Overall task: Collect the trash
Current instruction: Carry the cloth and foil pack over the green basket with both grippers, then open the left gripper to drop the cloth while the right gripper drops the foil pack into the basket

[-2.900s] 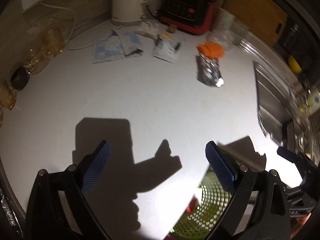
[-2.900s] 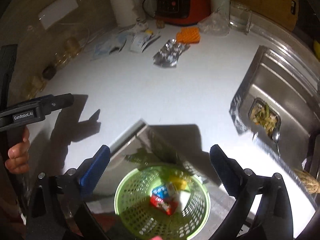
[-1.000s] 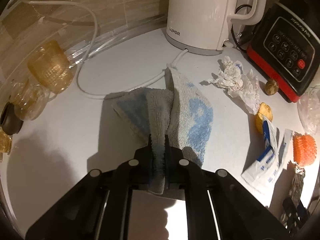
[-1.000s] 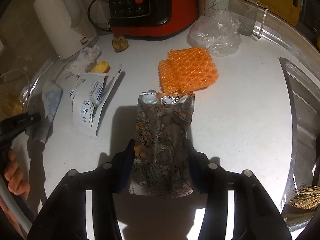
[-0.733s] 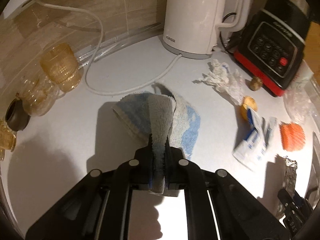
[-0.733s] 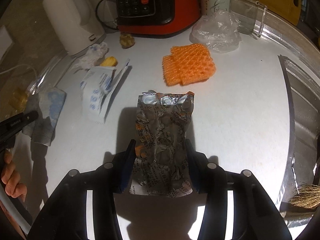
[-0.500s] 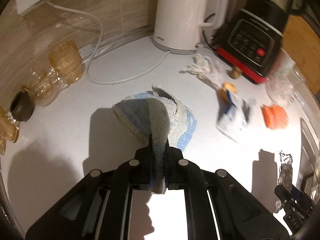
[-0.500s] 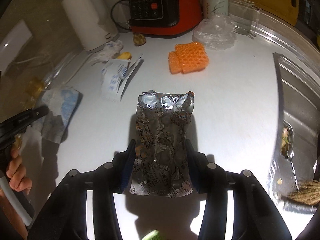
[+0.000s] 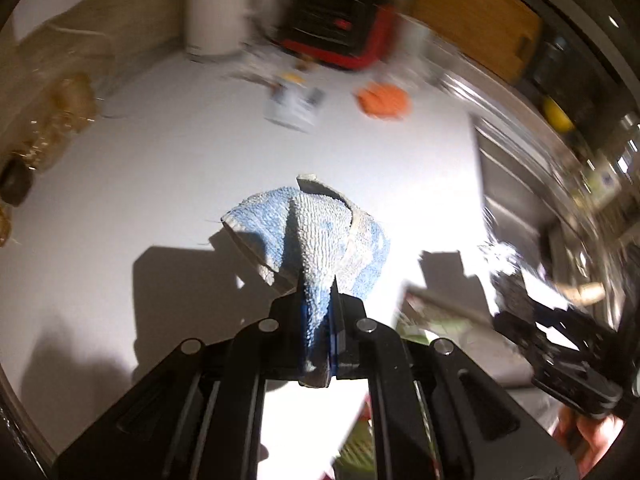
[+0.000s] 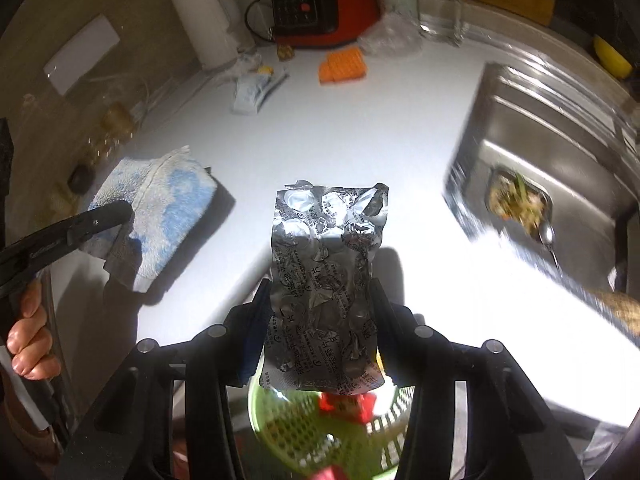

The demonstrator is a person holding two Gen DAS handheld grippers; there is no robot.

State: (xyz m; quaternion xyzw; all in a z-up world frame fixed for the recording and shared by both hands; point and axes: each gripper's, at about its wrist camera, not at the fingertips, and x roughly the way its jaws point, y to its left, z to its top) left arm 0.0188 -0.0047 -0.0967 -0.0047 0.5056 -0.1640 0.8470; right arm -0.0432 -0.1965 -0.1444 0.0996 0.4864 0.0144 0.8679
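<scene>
In the left wrist view, much of it smeared by blur, the left gripper [image 9: 316, 320] has its 2 jaws pinched tight on 1 blue-and-white cloth [image 9: 320, 236], which fans out above the white counter [image 9: 160, 184] and throws a shadow to its left. Far back lie 1 orange mesh piece [image 9: 385, 100] and 1 white-and-blue packet [image 9: 294, 106], in front of 1 white kettle [image 9: 210, 12] and 1 red-and-black appliance [image 9: 340, 28]; amber glassware [image 9: 68, 108] crowds the left rim. The counter between the cloth and that back row is bare, and the steel sink [image 9: 516, 184] bounds it on the right. The right gripper [image 9: 516, 300] shows at the lower right, with a hand [image 9: 588, 436] below it. In the right wrist view, the right gripper [image 10: 320, 324] clamps 1 crumpled silver blister pack [image 10: 326, 280] by its 2 long sides, its lower end over 1 green perforated basket [image 10: 292, 428] that holds red wrappers [image 10: 348, 404], the basket below the counter's front edge. To the left, the left gripper [image 10: 100, 216] holds the cloth [image 10: 160, 216] near that same edge, gripped by a hand [image 10: 30, 336]. The sink [image 10: 532, 152], with food scraps [image 10: 516, 200] in its strainer, takes the right side; the counter [image 10: 360, 128] is open in the middle, and the orange mesh piece [image 10: 343, 66] and packet [image 10: 254, 92] sit well apart at the back.
</scene>
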